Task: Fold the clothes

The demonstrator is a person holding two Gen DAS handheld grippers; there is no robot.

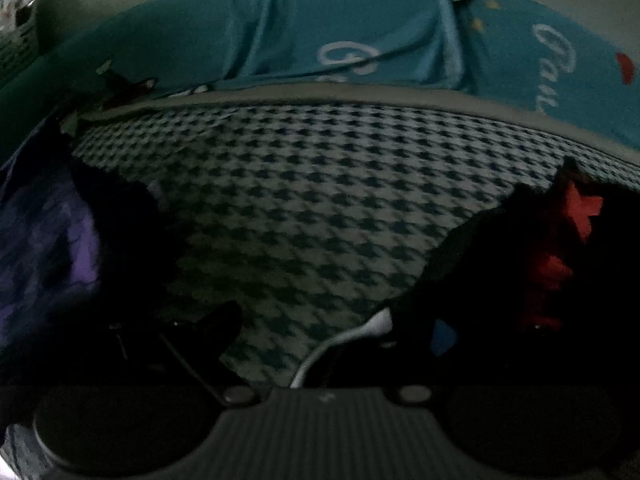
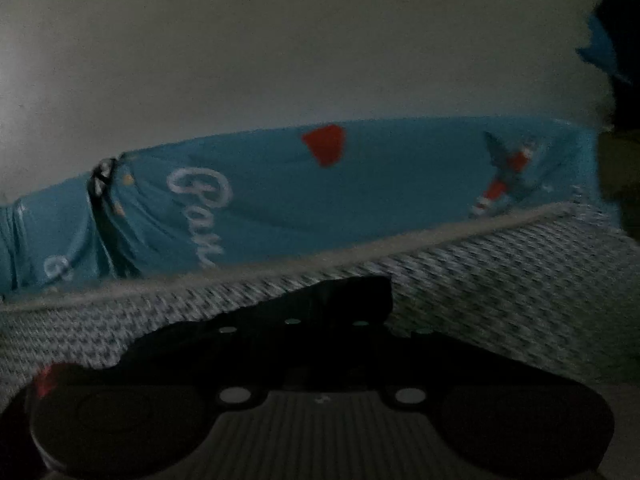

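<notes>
Houndstooth cloth in dark blue and white (image 1: 304, 208), bound with a plain grey band along its far edge, lies flat and fills the near ground of both views; its long axis runs side to side, the bound edge parallel to the turquoise printed sheet (image 1: 360, 40) with white script lettering and red shapes that covers the surface behind it. No basket or other container shows in either view. The left gripper (image 1: 320, 240) hangs over the cloth with its fingers wide apart, nothing between them; one finger carries a red serrated pad. A purple crumpled fabric (image 1: 60, 248) sits at the left edge, partly cut off. The right gripper (image 2: 320, 304) has its fingers drawn together; dim light and blur hide whether cloth is pinched there. A pale wall (image 2: 280, 40) rises beyond.
</notes>
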